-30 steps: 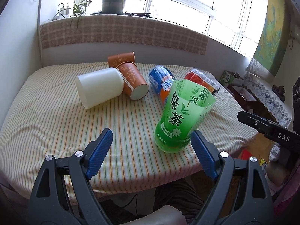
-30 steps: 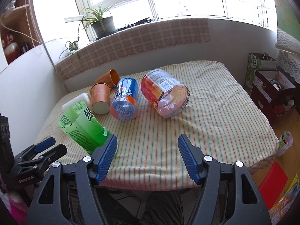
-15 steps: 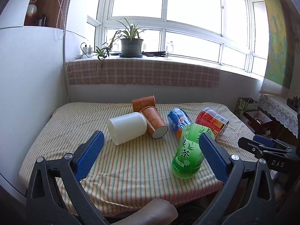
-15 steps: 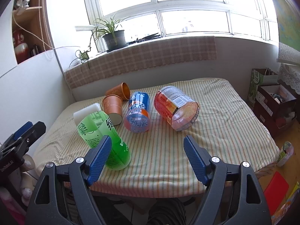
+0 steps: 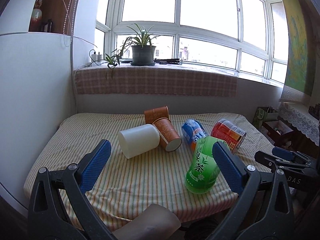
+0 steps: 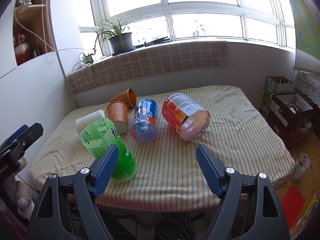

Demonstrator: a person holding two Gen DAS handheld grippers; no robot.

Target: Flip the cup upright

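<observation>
**A:** Wide shot first: the striped bench (image 5: 84, 148) carries six cups. Five are on their sides at the back, and the green cup (image 5: 202, 166) stands on its base at the near edge, tipped off vertical.

**B:** Which way from the fingers?

**A:** From the left gripper (image 5: 162, 164) it sits ahead and right, partly behind the right-hand finger (image 5: 228, 168). From the right gripper (image 6: 158, 168) it's ahead and left, just behind the left-hand finger (image 6: 106, 170). Its long axis leans mouth-end away toward the window.

**B:** Nearer hand?

**A:** The right looks a touch closer, I'd judge. Both sets of fingers are spread wide, gripping nothing.

**B:** Versus a second ago?

**A:** Both grippers have pulled back and up. The green cup reads smaller in both views and more of the window shows. The cup looks the same, base down and leaning.
</observation>
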